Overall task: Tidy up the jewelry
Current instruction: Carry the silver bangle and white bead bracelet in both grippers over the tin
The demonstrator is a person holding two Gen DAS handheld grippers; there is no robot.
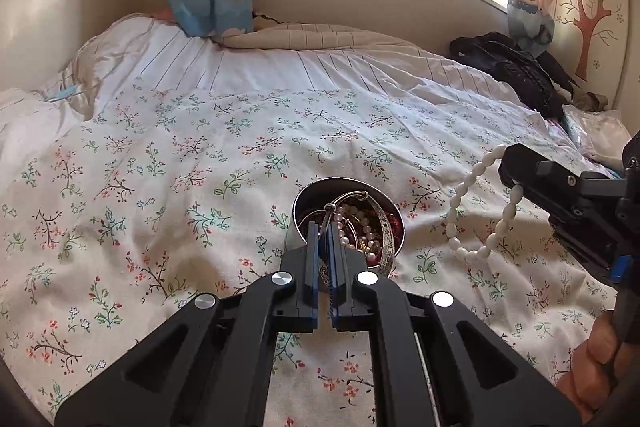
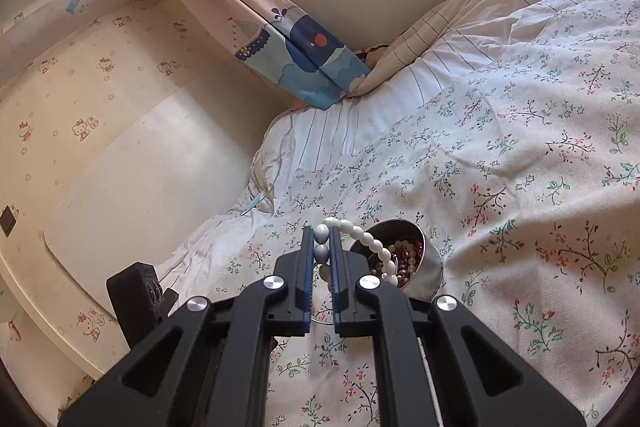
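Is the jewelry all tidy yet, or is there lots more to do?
Not yet. Nothing looks sorted so far. The right gripper is shut on a white bead bracelet, lifted clear of the bedspread. The left gripper pinches a silver bangle at the metal tin. The tin is full of tangled beads.

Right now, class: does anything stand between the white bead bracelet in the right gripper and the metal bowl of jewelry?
Nothing visible does. The white bead bracelet hangs from the right gripper beside the metal bowl; only bare bedspread lies between.
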